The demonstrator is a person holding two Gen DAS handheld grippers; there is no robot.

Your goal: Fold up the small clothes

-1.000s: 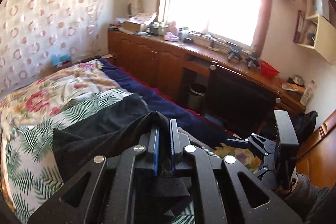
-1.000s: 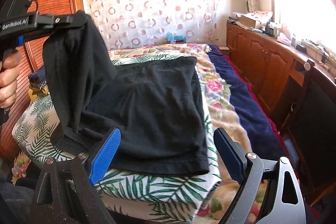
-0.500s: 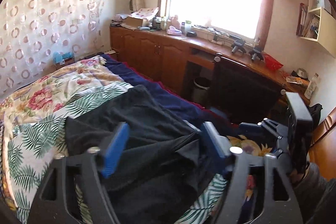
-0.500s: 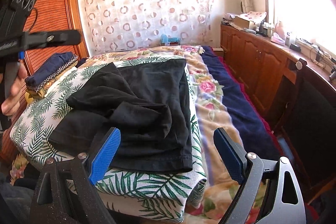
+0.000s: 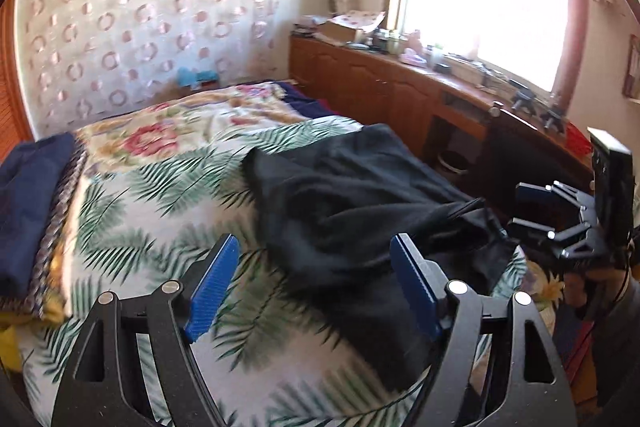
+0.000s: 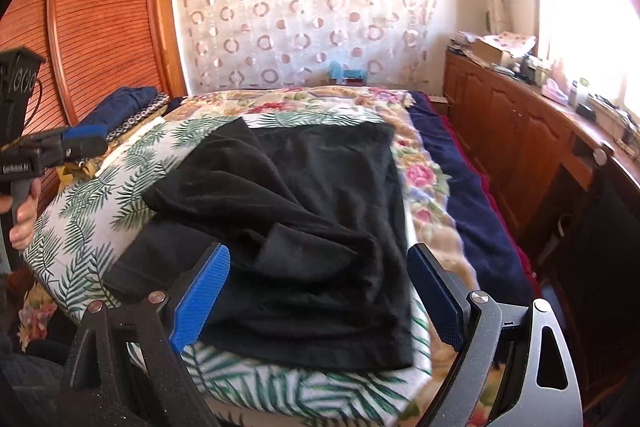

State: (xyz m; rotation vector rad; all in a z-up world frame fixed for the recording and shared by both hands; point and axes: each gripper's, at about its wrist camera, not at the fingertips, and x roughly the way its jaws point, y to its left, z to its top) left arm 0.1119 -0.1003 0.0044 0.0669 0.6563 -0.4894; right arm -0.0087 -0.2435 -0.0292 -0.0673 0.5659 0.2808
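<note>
A black garment lies on the palm-leaf sheet of the bed, its left side flopped loosely over the rest in a rumpled fold. My left gripper stands open above the sheet, its blue pads apart with nothing pressed between them; the cloth's near edge lies below its right pad. In the right wrist view the left gripper hovers off the bed's left side, clear of the cloth. My right gripper is open just above the garment's near hem, holding nothing, and shows at the right edge.
A stack of folded navy clothes sits at the bed's left side by the wooden headboard. A floral quilt and a navy blanket cover the far and right parts. Wooden cabinets and a dark chair stand right of the bed.
My left gripper opened and let go of the black cloth, which dropped in a loose fold onto the garment. The left gripper then swung left and lower. The right gripper barely moved.
</note>
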